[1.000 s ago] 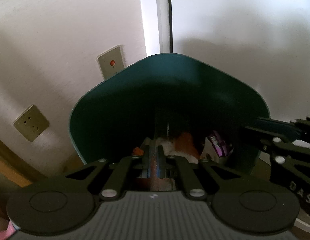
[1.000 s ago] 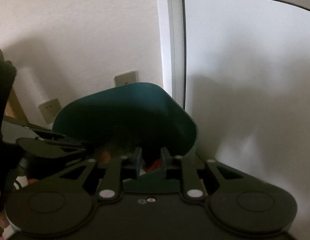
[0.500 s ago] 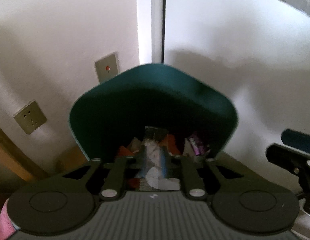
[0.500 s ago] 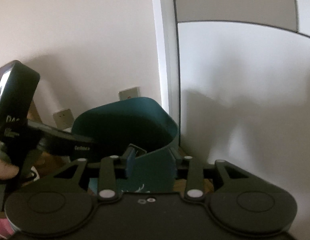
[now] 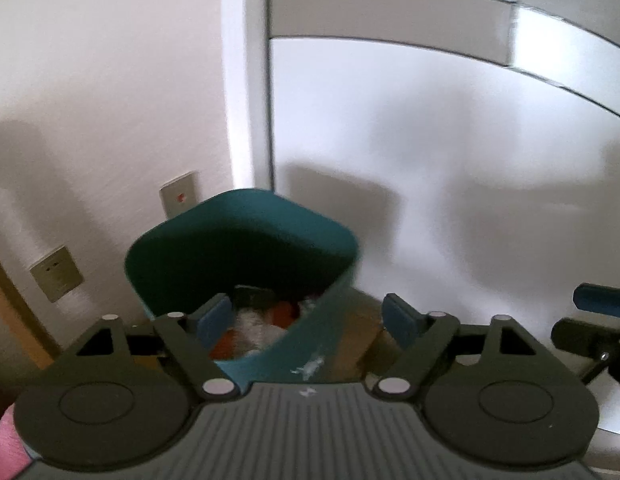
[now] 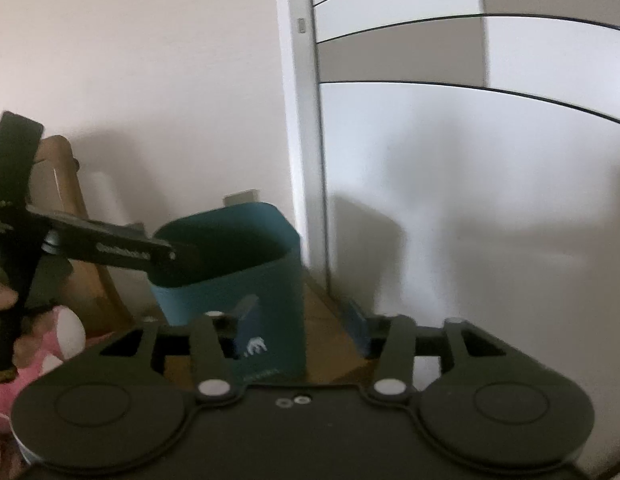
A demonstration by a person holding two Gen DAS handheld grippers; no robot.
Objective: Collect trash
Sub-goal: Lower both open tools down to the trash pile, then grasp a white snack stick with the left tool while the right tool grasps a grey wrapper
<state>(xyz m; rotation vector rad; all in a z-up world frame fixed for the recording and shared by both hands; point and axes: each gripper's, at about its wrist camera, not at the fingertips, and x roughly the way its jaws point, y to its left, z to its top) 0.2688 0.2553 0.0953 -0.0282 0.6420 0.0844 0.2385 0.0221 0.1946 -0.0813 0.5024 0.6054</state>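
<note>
A white wall (image 5: 110,80) and a pale panelled door (image 5: 450,168) filled the background, meeting at a corner where the teal trash bin (image 5: 246,240) stood on the wooden floor (image 6: 330,340). Two wall sockets (image 5: 56,278) sat low on the wall just left of the bin. Inside the bin lay crumpled trash (image 5: 266,324), white and orange scraps heaped at the bottom. The left gripper (image 5: 308,322) hung above the bin's near rim, its jaws opening wide with nothing pinched between them; the bin's wall merely showed in the gap behind. The right gripper (image 6: 304,320) was likewise spreading its jaws, empty, with the bin's outer side seen beyond its left finger. Something pink and soft (image 6: 50,344) rested at the far left of the right wrist view.
</note>
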